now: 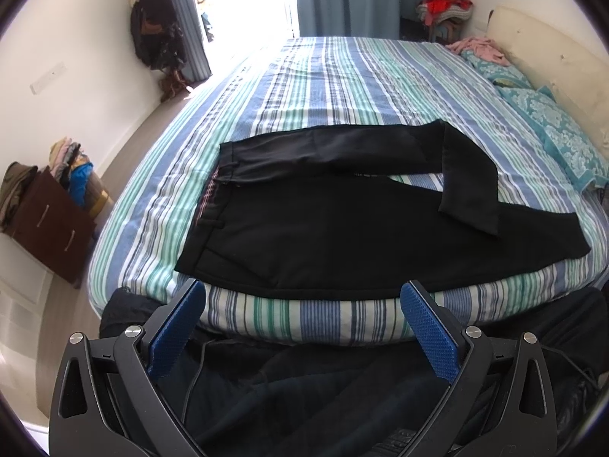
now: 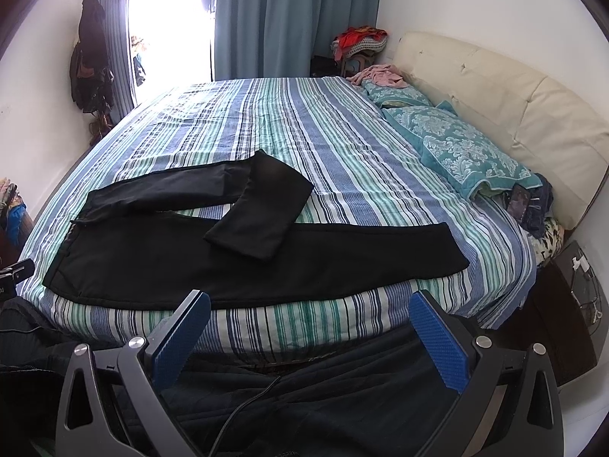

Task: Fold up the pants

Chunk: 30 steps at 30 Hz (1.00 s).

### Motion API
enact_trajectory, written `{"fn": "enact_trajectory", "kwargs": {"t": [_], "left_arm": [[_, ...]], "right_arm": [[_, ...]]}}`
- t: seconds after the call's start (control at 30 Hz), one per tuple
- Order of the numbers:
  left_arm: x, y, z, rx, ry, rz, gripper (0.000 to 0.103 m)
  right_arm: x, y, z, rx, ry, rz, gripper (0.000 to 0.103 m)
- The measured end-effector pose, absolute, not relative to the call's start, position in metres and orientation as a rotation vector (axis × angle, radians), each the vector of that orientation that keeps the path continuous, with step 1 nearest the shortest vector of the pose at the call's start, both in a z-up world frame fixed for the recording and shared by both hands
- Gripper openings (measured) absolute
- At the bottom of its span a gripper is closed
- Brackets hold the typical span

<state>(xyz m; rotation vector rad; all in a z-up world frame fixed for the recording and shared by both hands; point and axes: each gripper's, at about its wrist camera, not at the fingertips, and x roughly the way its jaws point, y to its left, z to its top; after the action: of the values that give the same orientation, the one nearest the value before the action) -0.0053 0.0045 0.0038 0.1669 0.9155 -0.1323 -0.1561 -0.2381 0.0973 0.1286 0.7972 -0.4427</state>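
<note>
Black pants [image 1: 304, 224] lie flat on the striped bed [image 1: 323, 76], waistband to the left. The near leg runs straight to the right. The far leg is bent back, its cuff lying over the near leg [image 1: 472, 205]. The pants also show in the right wrist view [image 2: 228, 255]. My left gripper [image 1: 302, 295] is open and empty, held off the bed's near edge just short of the pants. My right gripper [image 2: 310, 304] is open and empty, also short of the near edge, below the near leg.
Teal patterned pillows [image 2: 456, 148] and a cream headboard [image 2: 514, 106] are on the right. A pink garment [image 2: 380, 76] lies at the far corner. A brown drawer unit with clothes [image 1: 49, 224] stands left of the bed. A dark nightstand [image 2: 571, 304] is at the right.
</note>
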Motion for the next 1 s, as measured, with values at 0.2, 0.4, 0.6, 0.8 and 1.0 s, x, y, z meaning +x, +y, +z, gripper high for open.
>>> {"fn": "enact_trajectory", "kwargs": {"t": [0.2,0.4,0.6,0.8,1.0], "left_arm": [[-0.0071,0.0076,0.0052,0.159,0.907,-0.13,0.102],[-0.0079,0.0065,0.0044,0.159,0.908,-0.139,0.102],[-0.0092,0.0064,0.0053,0.159,0.901,-0.137,0.102],[-0.009,0.0074,0.005,0.154,0.903,-0.135,0.102],[-0.0091,0.0075,0.0049,0.153,0.903,-0.134,0.102]], "right_arm": [[-0.1555,-0.2334,0.0984,0.116,0.79,-0.432,0.103],[-0.1556,-0.233,0.0951,0.117,0.8,-0.422,0.103],[-0.1557,-0.2314,0.0943,0.116,0.8,-0.419,0.103],[-0.1544,-0.2278,0.0921,0.11,0.801,-0.41,0.103],[-0.1543,-0.2283,0.0911,0.113,0.803,-0.409,0.103]]}}
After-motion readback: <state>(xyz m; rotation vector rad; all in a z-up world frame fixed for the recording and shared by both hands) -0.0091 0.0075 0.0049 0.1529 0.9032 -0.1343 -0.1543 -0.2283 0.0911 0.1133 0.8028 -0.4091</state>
